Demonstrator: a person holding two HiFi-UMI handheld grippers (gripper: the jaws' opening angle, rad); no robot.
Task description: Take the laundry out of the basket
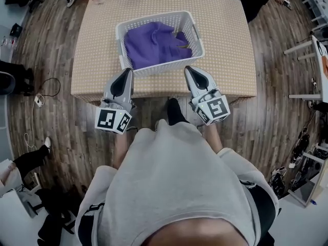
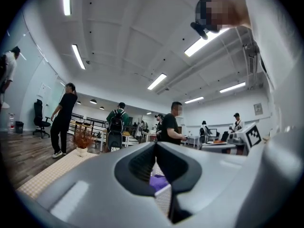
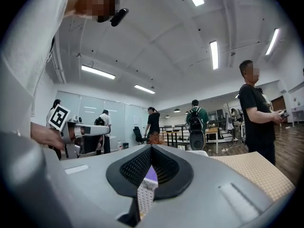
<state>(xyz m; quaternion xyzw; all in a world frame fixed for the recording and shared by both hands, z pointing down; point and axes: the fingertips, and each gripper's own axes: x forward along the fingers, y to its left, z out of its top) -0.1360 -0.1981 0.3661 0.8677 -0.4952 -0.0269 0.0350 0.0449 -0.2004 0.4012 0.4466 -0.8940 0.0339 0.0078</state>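
My left tongs (image 1: 127,72) were shut, the two jaws meeting at their tips with nothing caught between them. Through the slit lower down, in the left gripper view, I saw only a sliver of the purple laundry (image 2: 159,181) and the white basket (image 2: 164,199) beyond. My right tongs (image 1: 190,69) were closed tight as well and held nothing. Both pointed level and away from me, side by side and apart, each with its marker cube (image 1: 113,120) at the back by my hands. Their tips lay over the near edge of the table (image 1: 97,45), just beside the near wall of the basket (image 1: 156,67), the left tongs by its near left corner and the right tongs by its near right corner. Whether either touched the wall I could not tell. The laundry (image 1: 154,44) lay in a heap inside the basket, filling most of it, with neither tongs on it. The basket stood near the middle of the table, which had a beige dotted top. Round the table was wood floor (image 1: 271,60), with other people (image 1: 252,1) at the far side
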